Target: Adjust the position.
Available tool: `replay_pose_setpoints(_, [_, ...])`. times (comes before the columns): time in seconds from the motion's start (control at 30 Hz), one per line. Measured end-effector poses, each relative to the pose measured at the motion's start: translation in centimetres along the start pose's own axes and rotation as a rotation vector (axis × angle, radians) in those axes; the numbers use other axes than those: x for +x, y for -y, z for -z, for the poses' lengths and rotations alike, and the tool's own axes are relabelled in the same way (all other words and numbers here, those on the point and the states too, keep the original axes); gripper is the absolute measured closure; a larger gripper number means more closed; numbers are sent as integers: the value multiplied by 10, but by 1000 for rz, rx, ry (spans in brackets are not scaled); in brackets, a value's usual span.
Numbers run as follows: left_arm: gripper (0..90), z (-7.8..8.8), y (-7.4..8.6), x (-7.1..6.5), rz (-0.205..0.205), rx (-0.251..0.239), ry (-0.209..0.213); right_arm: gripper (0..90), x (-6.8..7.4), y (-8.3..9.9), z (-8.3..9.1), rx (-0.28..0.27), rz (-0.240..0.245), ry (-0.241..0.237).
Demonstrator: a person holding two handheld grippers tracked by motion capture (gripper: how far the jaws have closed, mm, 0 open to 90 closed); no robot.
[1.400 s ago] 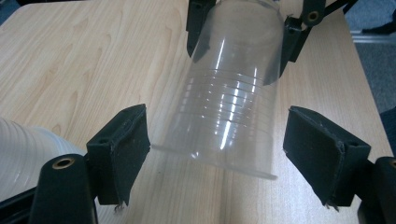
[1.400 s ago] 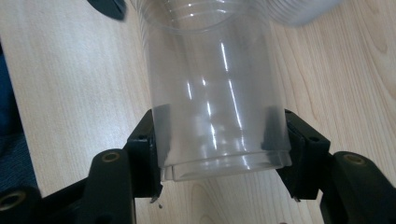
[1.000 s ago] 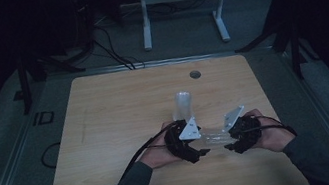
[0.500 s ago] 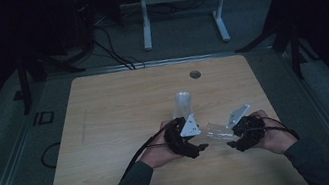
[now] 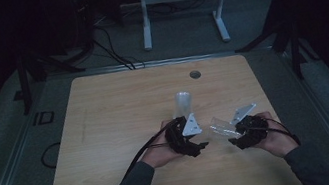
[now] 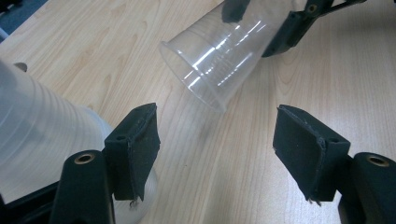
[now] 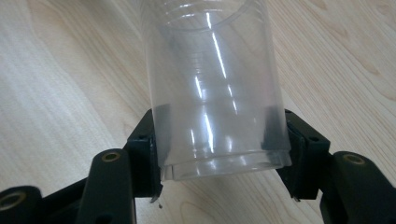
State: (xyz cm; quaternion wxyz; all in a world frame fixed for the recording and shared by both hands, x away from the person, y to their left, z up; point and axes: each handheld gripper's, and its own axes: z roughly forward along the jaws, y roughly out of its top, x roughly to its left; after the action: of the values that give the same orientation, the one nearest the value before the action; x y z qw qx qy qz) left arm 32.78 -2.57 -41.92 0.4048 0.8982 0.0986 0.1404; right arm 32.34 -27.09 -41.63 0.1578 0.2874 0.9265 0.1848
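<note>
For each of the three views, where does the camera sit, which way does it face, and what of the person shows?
High view: above the person's side, facing forward and down on the table; forearms, both hands, left gripper, right gripper.
Left gripper view: rides the left gripper, along its open jaws toward the clear cup; cup stack beside.
Right gripper view: rides the right gripper, jaws clamping the cup.
Shared: the clear cup appears in all three.
</note>
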Motion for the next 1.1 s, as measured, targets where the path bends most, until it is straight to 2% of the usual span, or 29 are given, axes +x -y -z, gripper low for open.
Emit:
replay_pose_setpoints(0.1, [320,-2,-1,0,-6,11,-11,416,-1,0,-1,-3,-18,18])
replay_pose_setpoints(0.23, [328,-3,-3,0,5,10,-20,416,-1,0,-3,-21,-50,35])
replay_pose_setpoints(0.43, [329,-4,-5,0,34,-8,-25,415,-1,3,-4,-38,-104,54])
replay_pose_setpoints(0.73, [329,-7,-8,-2,49,-24,-32,415,0,9,-4,-90,-191,81])
replay_pose_setpoints(1.1, [329,-8,-12,-1,81,-43,-42,416,2,16,-3,-128,-267,113])
